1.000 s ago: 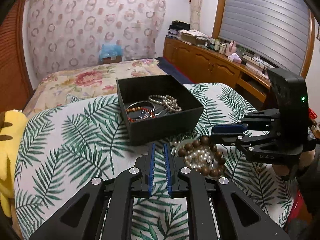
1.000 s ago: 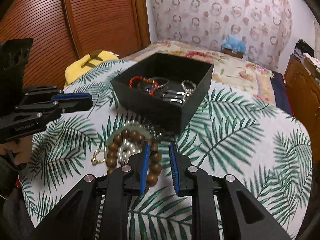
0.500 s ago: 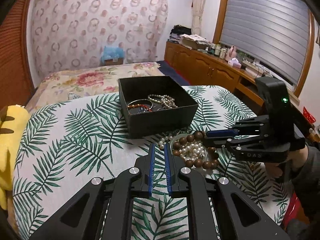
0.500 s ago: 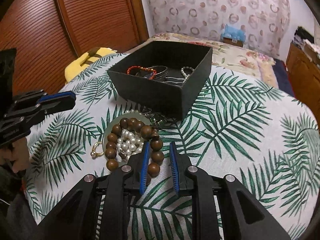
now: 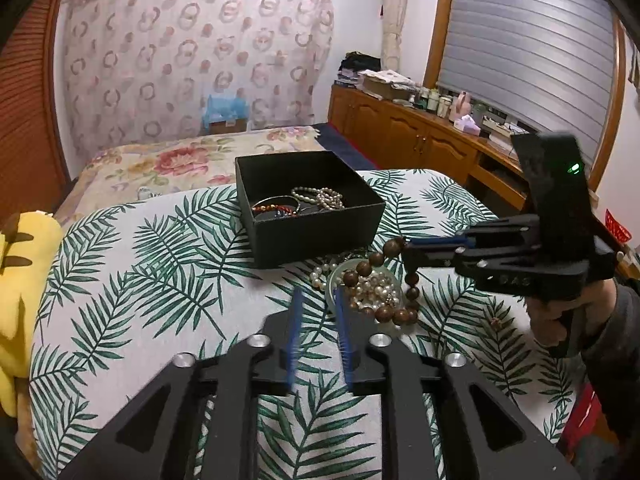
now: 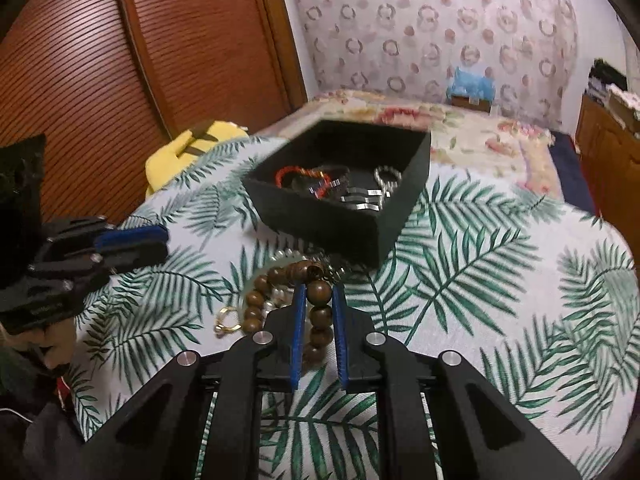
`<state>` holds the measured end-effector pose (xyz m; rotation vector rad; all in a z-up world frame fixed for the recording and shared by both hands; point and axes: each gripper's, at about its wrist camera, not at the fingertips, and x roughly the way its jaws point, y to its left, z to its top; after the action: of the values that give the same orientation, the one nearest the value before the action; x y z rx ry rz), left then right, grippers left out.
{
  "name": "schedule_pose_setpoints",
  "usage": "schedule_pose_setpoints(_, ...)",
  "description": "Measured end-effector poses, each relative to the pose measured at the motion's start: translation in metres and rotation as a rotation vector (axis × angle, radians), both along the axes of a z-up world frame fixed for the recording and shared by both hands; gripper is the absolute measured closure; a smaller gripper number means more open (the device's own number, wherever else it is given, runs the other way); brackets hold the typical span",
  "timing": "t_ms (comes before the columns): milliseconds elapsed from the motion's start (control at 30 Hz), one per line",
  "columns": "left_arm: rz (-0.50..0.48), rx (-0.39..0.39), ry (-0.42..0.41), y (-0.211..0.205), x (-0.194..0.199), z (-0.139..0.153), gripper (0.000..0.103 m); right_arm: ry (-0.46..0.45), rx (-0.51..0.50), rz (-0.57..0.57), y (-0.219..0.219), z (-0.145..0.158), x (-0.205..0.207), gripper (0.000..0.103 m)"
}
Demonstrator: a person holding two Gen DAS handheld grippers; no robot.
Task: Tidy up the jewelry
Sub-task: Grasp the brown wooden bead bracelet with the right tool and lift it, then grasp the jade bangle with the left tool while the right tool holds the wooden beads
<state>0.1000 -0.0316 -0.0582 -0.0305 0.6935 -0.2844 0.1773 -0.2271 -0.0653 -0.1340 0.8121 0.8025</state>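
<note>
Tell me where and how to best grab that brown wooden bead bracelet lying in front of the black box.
Probably grip the wooden bead bracelet across a single bead on the loop's near side, coming down at a slant from the edge away from the black box. The round beads fit between flat pads, and that side lies clear of the pearls heaped inside the loop. The right gripper already has a bead there.

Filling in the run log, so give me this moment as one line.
right gripper: just closing, pinching wooden bead bracelet | left gripper: just opening, nothing between | black box: holds several bracelets | pearls: on cloth
</note>
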Motion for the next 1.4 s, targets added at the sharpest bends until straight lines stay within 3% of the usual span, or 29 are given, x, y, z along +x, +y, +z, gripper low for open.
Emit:
schedule_pose_setpoints(300,-0.011,0.021,0.021,-0.007,0.001,-0.003,0.086,-0.124,0.020,-0.023,-0.017,0.043,-0.025,0.088)
schedule_pose_setpoints(400,-0.017,0.036,0.027,-0.012,0.005,-0.004,0.080,-0.154,0.019,-0.038,-0.026,0.052,-0.031,0.088)
schedule_pose_setpoints(633,-0.060,0.086,0.050,-0.038,0.016,-0.015,0.044,-0.179,0.017,-0.098,-0.058,0.057,-0.035,0.088)
schedule_pose_setpoints(767,-0.064,0.125,0.076,-0.051,0.027,-0.025,0.031,-0.165,0.009,-0.124,-0.069,0.048,-0.032,0.088)
schedule_pose_setpoints(1400,-0.058,0.216,0.184,-0.075,0.057,-0.050,0.027,-0.146,0.021,-0.146,-0.088,0.035,-0.033,0.088)
